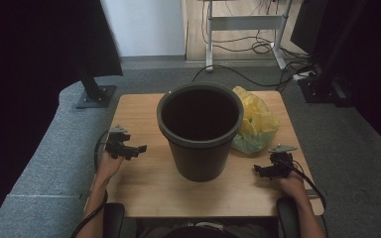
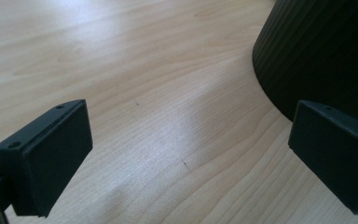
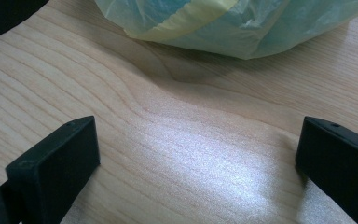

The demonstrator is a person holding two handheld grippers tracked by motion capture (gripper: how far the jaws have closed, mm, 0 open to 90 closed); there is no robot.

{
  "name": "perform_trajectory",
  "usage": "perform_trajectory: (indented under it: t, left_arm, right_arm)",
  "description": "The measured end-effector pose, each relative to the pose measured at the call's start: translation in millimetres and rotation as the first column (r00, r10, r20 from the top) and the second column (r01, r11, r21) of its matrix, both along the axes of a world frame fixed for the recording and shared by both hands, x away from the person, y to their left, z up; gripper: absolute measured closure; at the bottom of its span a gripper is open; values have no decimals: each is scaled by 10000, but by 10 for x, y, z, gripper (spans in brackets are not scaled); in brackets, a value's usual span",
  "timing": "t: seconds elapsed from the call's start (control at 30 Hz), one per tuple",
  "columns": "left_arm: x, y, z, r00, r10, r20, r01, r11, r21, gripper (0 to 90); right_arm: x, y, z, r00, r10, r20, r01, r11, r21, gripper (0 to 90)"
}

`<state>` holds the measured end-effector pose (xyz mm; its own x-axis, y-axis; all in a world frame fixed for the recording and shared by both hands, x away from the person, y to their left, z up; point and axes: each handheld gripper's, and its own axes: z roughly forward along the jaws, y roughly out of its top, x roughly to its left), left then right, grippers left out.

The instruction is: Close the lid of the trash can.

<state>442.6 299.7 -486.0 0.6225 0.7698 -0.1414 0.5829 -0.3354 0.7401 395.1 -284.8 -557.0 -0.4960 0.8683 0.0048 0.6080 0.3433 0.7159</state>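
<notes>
A big dark bucket (image 1: 200, 130) stands upright in the middle of a small wooden table (image 1: 144, 183). Its mouth faces up and the inside looks dark.

Just behind the bucket on its right side lies a crumpled yellow and pale green plastic bag (image 1: 256, 122). The bag touches the bucket's side and rests on the table.

The left gripper (image 1: 138, 148) sits low over the table, to the left of the bucket and near it. Its jaws are wide apart and hold nothing. In the left gripper view, the bucket's ribbed wall (image 2: 321, 51) is close ahead on one side, and bare wood lies between the jaws.

The right gripper (image 1: 259, 171) is near the front right part of the table, to the right of the bucket. Its jaws are wide apart too, with nothing in them. In the right gripper view, the bag (image 3: 242, 23) lies straight ahead, a little way off, with bare wood in between.

The bucket stands between the two grippers. Beyond the table are grey carpet, a metal desk frame (image 1: 245, 29) and loose cables (image 1: 258, 47) on the floor.
</notes>
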Motion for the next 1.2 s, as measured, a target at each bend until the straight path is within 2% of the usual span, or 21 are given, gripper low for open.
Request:
perform_trajectory:
  t: [0.2, 0.5, 0.7, 1.0, 1.03, 1.13, 1.2]
  left_arm:
    - [-6, -51, -145, 9998, -76, -187, 78, 9999, 84, 0]
    - [-6, -183, -304, 9989, -218, -406, 248, 9968, 758, 0]
    - [-3, -282, -407, 9975, -400, -582, 472, 9908, 1272, 0]
    - [0, -391, -557, 9956, -619, -697, 748, 9765, 2022, 0]
    - [-4, -403, -578, 9960, -675, -591, 784, 9753, 2065, 0]
    - [-6, -419, -603, 9968, -718, -355, 773, 9789, 1894, 0]
    - [-3, -425, -607, 9966, -744, -344, 795, 9795, 1853, 0]
  right_arm:
    - [0, 0, 0, 10000, -3, 2, 3, 10000, 3, 0]
    - [0, 0, 0, 10000, 1, 1, -1, 10000, -1, 0]
    - [0, 0, 0, 10000, -2, 1, 2, 10000, 1, 0]
    - [-1, 0, 0, 10000, -1, 2, 1, 10000, 0, 0]
    - [-1, 0, 0, 10000, -3, 0, 3, 10000, 2, 0]
    - [-1, 0, 0, 10000, 8, 0, -8, 10000, 1, 0]
    - [-1, 0, 0, 10000, 15, 1, -15, 10000, -2, 0]
